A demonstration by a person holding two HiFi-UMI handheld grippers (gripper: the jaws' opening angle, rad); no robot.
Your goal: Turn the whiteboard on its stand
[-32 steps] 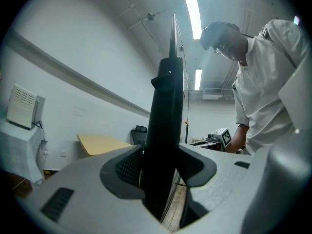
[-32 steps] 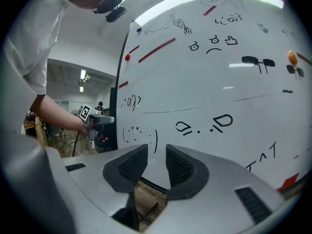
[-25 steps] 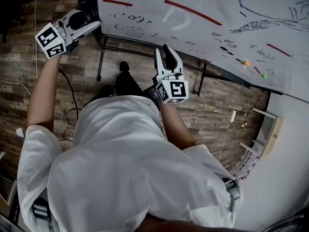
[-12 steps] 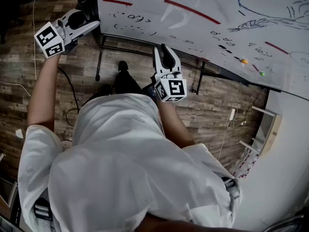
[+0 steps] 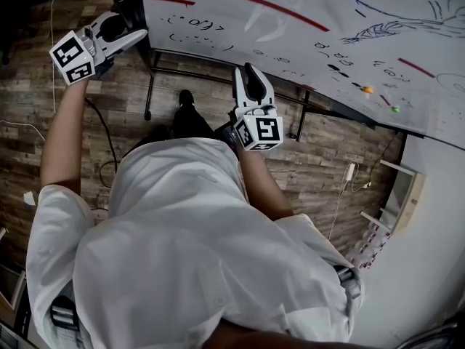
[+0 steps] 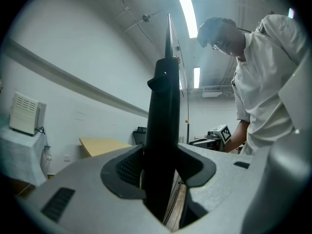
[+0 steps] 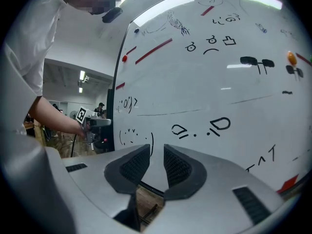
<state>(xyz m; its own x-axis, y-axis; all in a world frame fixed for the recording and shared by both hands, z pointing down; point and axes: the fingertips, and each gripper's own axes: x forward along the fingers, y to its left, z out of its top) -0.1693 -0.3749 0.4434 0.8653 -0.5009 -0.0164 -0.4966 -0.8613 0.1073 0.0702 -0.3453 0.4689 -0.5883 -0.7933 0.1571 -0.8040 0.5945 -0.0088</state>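
The whiteboard (image 5: 290,6), covered in red and blue marks, tilts across the top of the head view on its black stand (image 5: 150,93). My left gripper (image 5: 138,36) is shut on the board's dark left edge (image 6: 163,111), which runs straight up between its pads (image 6: 129,167). My right gripper (image 5: 249,71) sits at the board's lower edge and faces the drawn side (image 7: 209,82). Its jaws have just been closing and still stand a narrow gap apart (image 7: 157,167). Nothing is pressed between them; the board's lower rim shows behind the gap.
The wooden floor (image 5: 320,173) lies below, with cables (image 5: 102,144) at the left and a plug adapter (image 5: 351,174) at the right. A white shelf (image 5: 399,195) stands at the right wall. Orange (image 5: 370,93) and green (image 5: 395,110) magnets sit on the board.
The whole head view drifts slightly up and left. Both grippers keep their places against the board, the left one still clamped on the edge.
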